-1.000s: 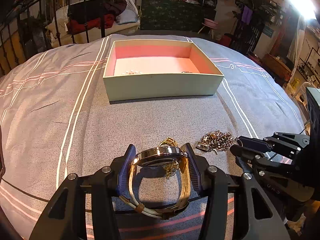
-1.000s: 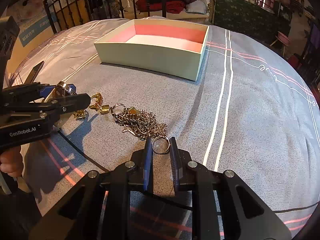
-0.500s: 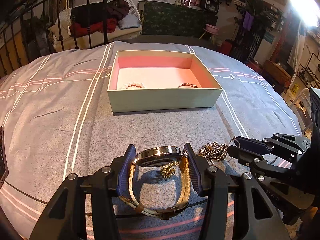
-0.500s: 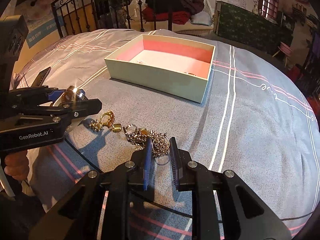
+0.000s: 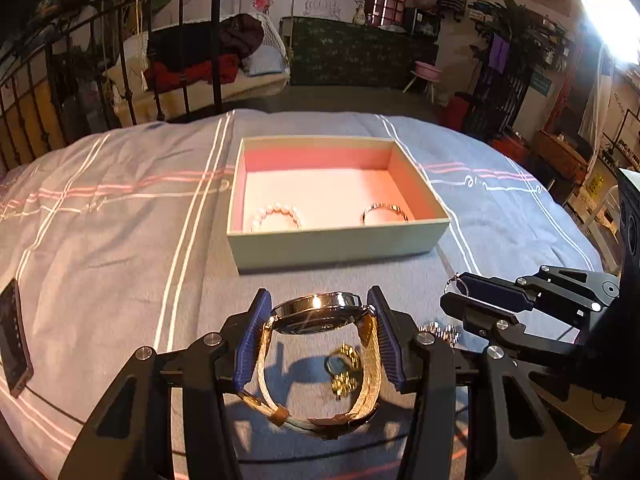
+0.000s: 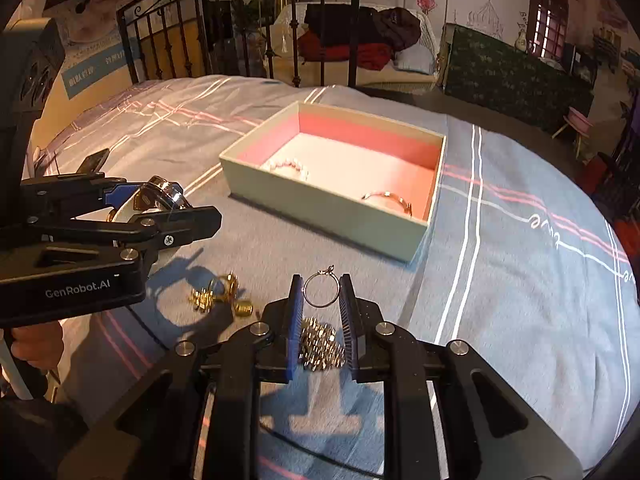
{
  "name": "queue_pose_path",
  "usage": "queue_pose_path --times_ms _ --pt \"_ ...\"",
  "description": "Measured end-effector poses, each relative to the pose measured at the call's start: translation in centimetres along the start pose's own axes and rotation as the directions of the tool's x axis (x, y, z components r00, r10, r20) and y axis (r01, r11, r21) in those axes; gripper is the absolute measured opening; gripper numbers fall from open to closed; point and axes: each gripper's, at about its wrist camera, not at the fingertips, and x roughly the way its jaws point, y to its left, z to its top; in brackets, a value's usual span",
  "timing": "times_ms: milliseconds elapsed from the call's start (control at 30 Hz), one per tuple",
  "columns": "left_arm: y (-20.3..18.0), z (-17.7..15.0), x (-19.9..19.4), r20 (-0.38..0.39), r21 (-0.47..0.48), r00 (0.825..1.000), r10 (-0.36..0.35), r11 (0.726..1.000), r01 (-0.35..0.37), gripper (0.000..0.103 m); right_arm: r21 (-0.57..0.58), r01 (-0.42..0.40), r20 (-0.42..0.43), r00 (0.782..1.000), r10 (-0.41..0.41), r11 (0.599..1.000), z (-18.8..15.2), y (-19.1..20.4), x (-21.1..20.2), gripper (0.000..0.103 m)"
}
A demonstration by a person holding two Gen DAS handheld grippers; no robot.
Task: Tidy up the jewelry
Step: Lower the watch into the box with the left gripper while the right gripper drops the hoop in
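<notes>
Both grippers are mid-carry: the left gripper (image 5: 316, 336) is clamped half-wide on a watch (image 5: 316, 314), and the right gripper (image 6: 320, 300) is nearly closed, pinching a hoop ring (image 6: 320, 290). The box (image 5: 340, 246) sits ahead of both jaws, so next is probably reaching over its near wall and letting go.

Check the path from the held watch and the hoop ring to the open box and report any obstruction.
Nothing visible blocks either. The left claw holds the gold-strapped wristwatch and the right claw holds the thin silver hoop ring. Only bare grey bedspread lies before the pale green pink-lined box.
</notes>
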Motion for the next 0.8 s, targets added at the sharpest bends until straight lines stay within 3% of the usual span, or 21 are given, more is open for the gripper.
queue_pose_path --times_ms 167,300,500,800 --pt "0.3 4.2 -1.1 0.102 0.003 0.995 0.022 1.000 -0.022 0.049 -0.004 0.024 0.084 0.996 -0.024 1.000 3.8 -0.8 -0.6 0.019" --pt "0.7 7.1 -1.1 0.142 -0.016 0.990 0.018 1.000 -0.016 0.049 0.015 0.026 0.125 0.992 -0.028 1.000 6.6 -1.9 -0.4 0.019" --pt "1.0 9.6 0.0 0.159 -0.046 0.987 0.023 0.999 -0.016 0.049 0.050 0.048 0.130 0.990 -0.054 0.998 9.4 -3.3 1.2 0.019" --pt "1.0 11.0 1.9 0.118 -0.041 0.992 0.034 0.999 -0.029 0.043 0.046 0.058 0.079 0.995 -0.062 0.997 9.7 -3.6 3.7 0.019"
